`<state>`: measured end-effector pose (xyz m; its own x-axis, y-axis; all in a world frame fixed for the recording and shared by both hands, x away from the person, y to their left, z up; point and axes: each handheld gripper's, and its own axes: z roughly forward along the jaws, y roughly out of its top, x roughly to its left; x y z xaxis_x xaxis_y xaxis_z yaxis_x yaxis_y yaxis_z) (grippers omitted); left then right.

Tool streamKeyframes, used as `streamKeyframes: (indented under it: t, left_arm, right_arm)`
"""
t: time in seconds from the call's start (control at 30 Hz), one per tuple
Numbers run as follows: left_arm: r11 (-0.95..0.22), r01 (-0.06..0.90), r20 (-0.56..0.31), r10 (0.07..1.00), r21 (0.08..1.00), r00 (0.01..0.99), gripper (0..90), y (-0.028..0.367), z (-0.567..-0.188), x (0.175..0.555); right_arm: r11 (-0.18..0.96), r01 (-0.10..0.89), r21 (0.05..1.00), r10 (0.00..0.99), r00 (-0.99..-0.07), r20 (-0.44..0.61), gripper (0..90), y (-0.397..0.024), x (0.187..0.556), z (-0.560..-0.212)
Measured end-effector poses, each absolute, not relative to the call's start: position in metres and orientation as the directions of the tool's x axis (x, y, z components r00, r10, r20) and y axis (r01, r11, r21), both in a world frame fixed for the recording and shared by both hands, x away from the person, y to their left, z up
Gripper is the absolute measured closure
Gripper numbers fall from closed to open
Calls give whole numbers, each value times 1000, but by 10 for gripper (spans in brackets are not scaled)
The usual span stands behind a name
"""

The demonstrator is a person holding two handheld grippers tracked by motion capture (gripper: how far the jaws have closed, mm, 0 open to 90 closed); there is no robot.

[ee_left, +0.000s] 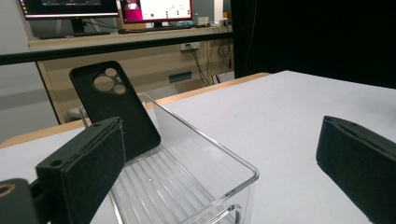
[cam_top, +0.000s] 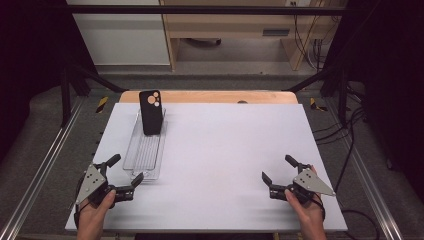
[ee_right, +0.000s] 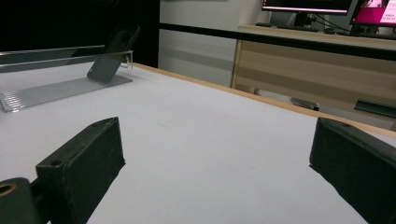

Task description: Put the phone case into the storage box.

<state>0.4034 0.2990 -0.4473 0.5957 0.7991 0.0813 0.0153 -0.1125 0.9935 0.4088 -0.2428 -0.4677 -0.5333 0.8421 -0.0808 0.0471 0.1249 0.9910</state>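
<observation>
At the far left of the white tabletop (cam_top: 225, 150), a black phone case (cam_top: 151, 112) leans upright in a clear tray (cam_top: 145, 150); left claw (cam_top: 120, 172) and right claw (cam_top: 277, 170) both spread, empty, approach apparently pending; next: reach case; no legible writing.

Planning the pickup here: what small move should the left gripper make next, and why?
Probably ease the left gripper forward along the clear tray toward the black phone case. Its jaws stand open and empty at the tray's near end, while the case leans against the far end. The right gripper is farther off.
</observation>
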Motion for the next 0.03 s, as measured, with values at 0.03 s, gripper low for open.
streamKeyframes:
  t: [0.03]
  left_arm:
    - [-113,15,81,799,994,596,9,299,-447,403]
  right_arm:
    - [125,47,991,842,-533,-81,33,-243,409,-468]
